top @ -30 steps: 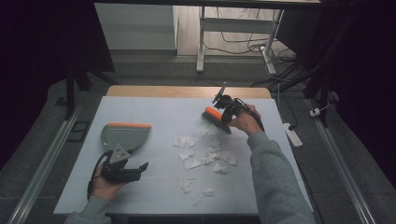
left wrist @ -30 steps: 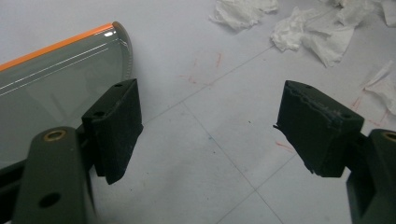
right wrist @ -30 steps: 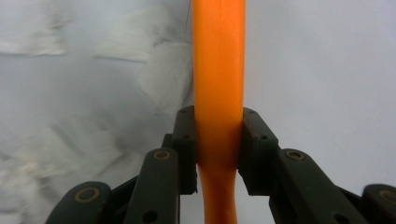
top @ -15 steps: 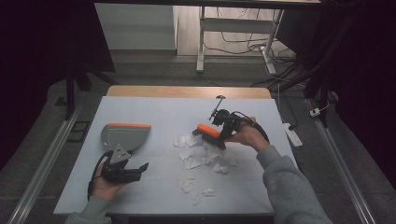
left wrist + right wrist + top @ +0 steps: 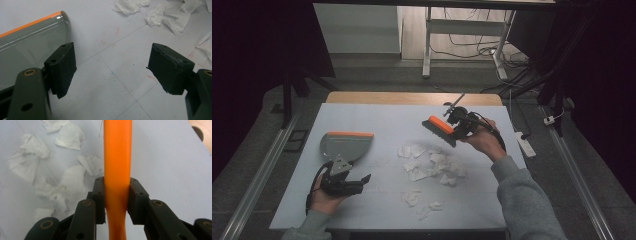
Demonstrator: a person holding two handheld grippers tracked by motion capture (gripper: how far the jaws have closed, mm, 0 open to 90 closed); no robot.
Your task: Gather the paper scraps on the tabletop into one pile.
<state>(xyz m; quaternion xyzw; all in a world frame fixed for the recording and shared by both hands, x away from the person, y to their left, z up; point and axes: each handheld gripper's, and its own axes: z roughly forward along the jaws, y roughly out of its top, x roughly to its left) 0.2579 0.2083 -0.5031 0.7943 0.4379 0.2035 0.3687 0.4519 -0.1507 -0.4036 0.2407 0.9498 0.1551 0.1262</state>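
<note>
My right gripper (image 5: 458, 128) is shut on an orange hand brush (image 5: 438, 129) with dark bristles, held in the air above the far side of the paper scraps. In the right gripper view the two black jaws clamp the brush (image 5: 117, 157) from both sides at my right gripper (image 5: 116, 200). Torn white paper scraps (image 5: 430, 164) lie scattered across the middle of the white table. A grey dustpan (image 5: 343, 145) with an orange lip rests at the left. My left gripper (image 5: 362, 180) sits just in front of it, open and holding nothing; its view shows the dustpan (image 5: 30, 40) beside my left gripper (image 5: 111, 68).
The white tabletop (image 5: 377, 120) has a wooden far edge. More paper scraps (image 5: 162, 15) lie ahead of the left gripper. Beyond the table stand a metal table frame (image 5: 428, 40) and loose cables on the floor. A white power strip (image 5: 523, 142) lies on the floor at the right.
The right gripper has carried the brush leftward and up, off the table's far right area to a spot above the scraps. The left hand has stayed put.
</note>
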